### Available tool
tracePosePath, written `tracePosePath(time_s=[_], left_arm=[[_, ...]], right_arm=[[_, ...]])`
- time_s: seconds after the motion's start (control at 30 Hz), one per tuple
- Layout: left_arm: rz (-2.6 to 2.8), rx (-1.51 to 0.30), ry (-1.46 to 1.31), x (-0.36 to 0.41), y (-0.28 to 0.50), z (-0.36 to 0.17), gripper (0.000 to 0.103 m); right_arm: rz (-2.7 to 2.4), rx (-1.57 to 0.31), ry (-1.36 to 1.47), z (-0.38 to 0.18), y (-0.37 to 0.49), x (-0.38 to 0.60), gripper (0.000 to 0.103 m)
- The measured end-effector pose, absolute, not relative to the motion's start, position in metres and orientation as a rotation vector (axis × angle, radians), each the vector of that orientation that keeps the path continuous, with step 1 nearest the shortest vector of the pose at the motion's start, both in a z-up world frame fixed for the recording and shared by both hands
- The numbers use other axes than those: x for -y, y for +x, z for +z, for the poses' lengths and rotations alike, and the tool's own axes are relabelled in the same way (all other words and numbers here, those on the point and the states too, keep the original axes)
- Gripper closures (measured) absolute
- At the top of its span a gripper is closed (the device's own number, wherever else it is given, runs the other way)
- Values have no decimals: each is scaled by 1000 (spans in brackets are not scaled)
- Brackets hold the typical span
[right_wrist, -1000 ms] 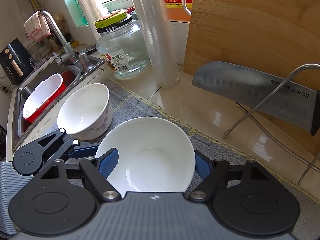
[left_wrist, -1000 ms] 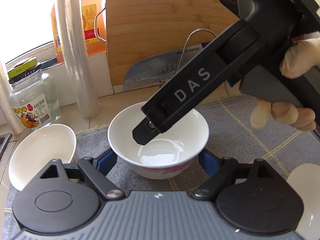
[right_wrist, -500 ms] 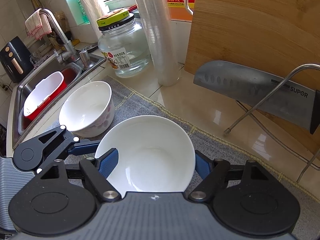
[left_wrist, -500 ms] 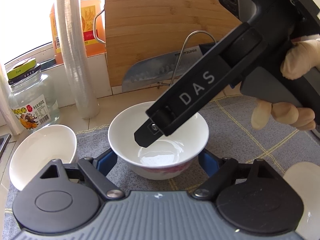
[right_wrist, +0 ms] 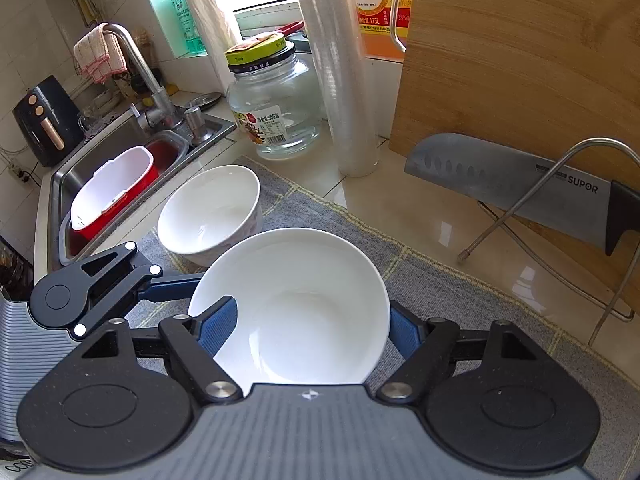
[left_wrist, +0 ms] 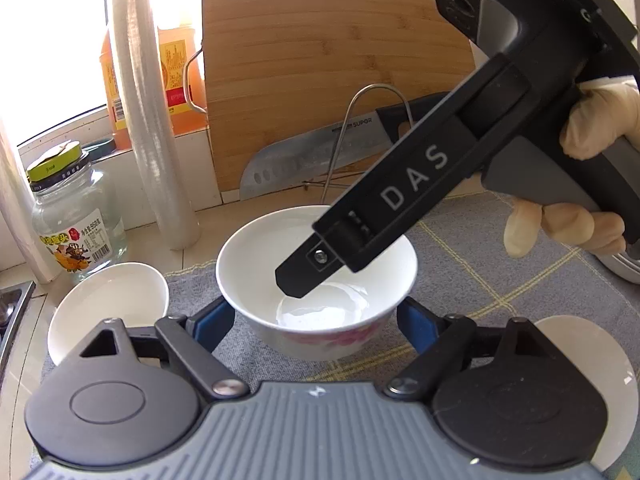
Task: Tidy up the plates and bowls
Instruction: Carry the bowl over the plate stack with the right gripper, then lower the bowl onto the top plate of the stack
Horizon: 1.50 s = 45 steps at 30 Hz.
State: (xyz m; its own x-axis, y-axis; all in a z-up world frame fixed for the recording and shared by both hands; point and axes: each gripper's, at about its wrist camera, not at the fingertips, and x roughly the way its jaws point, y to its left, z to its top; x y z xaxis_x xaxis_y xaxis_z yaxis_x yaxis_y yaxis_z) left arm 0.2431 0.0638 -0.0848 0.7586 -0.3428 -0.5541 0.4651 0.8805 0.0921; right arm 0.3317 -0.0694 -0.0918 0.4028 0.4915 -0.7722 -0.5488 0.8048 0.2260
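Observation:
A white bowl with pink flowers [left_wrist: 320, 340] sits between the blue pads of my left gripper [left_wrist: 316, 320], which press on its lower sides. My right gripper [right_wrist: 308, 332], held by a gloved hand [left_wrist: 560, 228], reaches in from the upper right. It stands open astride the same bowl [right_wrist: 304, 320]: its left finger [left_wrist: 296, 280] dips inside and the other pad is outside the rim. A second white bowl [left_wrist: 108, 304] [right_wrist: 208, 212] rests on the grey mat [left_wrist: 480, 280] to the left. Part of a white plate [left_wrist: 616, 380] shows at the right edge.
Behind the mat stand a glass jar [right_wrist: 276, 112], a cling-film roll [right_wrist: 340, 80], a wooden cutting board [left_wrist: 332, 80] and a cleaver [right_wrist: 500, 176] on a wire rack. A sink [right_wrist: 72, 172] holding a red-and-white tub [right_wrist: 116, 192] lies far left.
Both grippers have risen slightly together and the bowl has kept its place between them. The counter items have shifted a little in both views.

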Motion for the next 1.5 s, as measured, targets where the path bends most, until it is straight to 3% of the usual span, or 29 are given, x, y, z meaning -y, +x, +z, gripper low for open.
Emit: tracePosePath(time_s=[0.67,1.5], left_arm=[[-516,-521,222,-58,184,-61,15],[-622,-531,268,-30,130,-60,15]], right_arm=[[646,-887,-82,-52,259,90,19],[553,-882,-44,-48,188,121,19]])
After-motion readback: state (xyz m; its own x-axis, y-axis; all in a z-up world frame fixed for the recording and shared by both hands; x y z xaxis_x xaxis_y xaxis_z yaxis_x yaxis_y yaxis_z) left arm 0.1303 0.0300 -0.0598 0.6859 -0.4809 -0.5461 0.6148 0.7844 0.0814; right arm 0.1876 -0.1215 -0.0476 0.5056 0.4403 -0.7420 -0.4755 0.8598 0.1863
